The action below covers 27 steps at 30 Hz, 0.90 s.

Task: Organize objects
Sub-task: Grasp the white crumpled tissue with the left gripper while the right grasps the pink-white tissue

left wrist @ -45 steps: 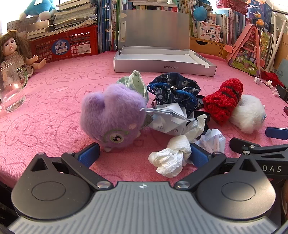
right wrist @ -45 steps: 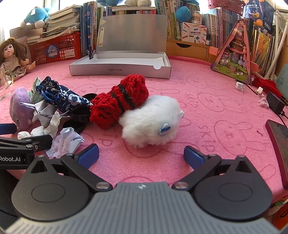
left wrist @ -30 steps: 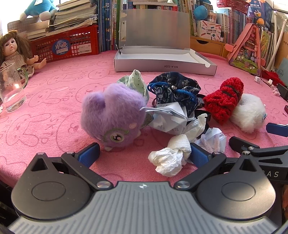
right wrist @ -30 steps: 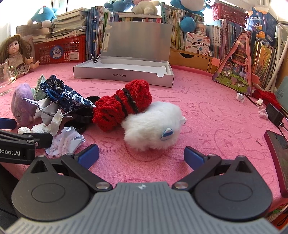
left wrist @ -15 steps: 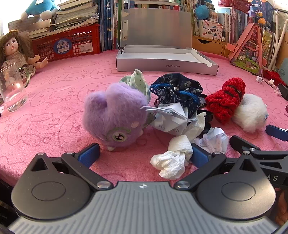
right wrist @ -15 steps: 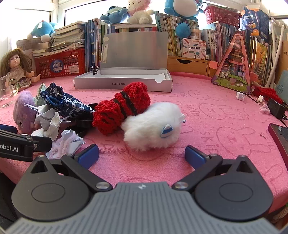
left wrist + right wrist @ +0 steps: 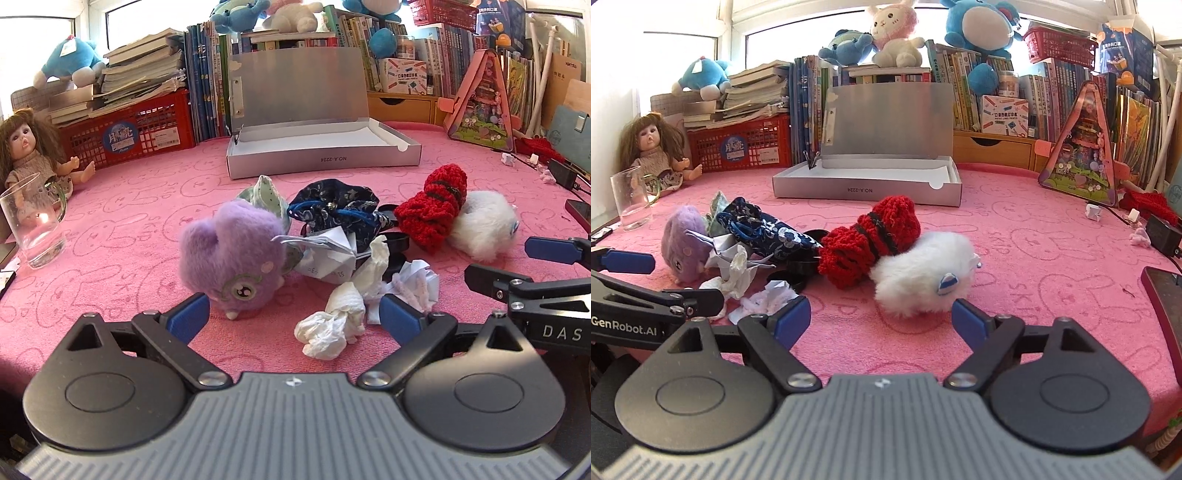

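Note:
A pile lies on the pink cloth: a purple plush (image 7: 232, 254), a navy drawstring pouch (image 7: 332, 210), folded paper (image 7: 325, 254), crumpled tissue (image 7: 332, 325), a red knitted roll (image 7: 871, 240) and a white plush (image 7: 923, 273). My left gripper (image 7: 293, 317) faces the purple plush and the tissue. Its jaws are closing, and the tissue sits between the fingertips untouched. My right gripper (image 7: 881, 321) points at the white plush, which lies just beyond its closing fingertips with no pad on it. An open grey box (image 7: 321, 155) stands behind the pile.
A glass mug (image 7: 33, 225) and a doll (image 7: 29, 155) are at the far left. A red basket (image 7: 129, 133), books and soft toys line the back. A pink triangular toy house (image 7: 1078, 158), a charger (image 7: 1161, 236) and a phone (image 7: 1163, 295) are on the right.
Both views have tipped upward, bringing the soft toys on the shelf top into sight. The fingers of both grippers have drawn a little closer together. The pile has not moved.

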Available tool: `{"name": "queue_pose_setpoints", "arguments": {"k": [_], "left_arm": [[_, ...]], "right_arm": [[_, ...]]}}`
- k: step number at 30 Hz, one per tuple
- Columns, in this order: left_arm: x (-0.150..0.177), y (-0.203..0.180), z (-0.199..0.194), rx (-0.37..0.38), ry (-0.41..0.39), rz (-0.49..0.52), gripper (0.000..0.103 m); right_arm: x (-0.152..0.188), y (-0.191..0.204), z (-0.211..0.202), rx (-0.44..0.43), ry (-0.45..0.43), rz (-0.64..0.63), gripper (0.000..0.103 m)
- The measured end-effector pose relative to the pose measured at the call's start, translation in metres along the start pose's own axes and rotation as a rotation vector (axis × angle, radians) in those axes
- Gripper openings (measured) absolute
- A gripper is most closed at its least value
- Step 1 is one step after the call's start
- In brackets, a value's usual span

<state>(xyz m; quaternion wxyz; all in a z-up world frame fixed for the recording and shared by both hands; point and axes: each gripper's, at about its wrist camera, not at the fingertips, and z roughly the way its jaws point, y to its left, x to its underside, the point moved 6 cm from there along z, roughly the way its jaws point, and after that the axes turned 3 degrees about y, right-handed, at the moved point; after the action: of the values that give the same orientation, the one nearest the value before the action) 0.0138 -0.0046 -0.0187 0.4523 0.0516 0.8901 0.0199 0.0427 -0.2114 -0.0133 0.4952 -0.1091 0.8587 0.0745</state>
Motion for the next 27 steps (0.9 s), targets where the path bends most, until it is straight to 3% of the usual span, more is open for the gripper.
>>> {"name": "queue_pose_setpoints", "arguments": {"k": [4, 12, 20, 27], "left_arm": [[0.001, -0.007, -0.004, 0.017, 0.001, 0.025, 0.074], [0.000, -0.002, -0.010, 0.067, 0.003, 0.000, 0.045], [-0.001, 0.012, -0.010, 0.069, 0.010, -0.042, 0.045], [0.001, 0.012, -0.009, 0.080, 0.011, -0.061, 0.047]], "right_arm": [[-0.002, 0.015, -0.001, -0.075, -0.006, -0.045, 0.086], [0.001, 0.025, 0.006, -0.161, 0.028, -0.061, 0.079], [0.003, 0.052, 0.019, -0.256, 0.052, -0.160, 0.078], [0.006, 0.063, 0.030, -0.237, 0.046, -0.231, 0.075]]}}
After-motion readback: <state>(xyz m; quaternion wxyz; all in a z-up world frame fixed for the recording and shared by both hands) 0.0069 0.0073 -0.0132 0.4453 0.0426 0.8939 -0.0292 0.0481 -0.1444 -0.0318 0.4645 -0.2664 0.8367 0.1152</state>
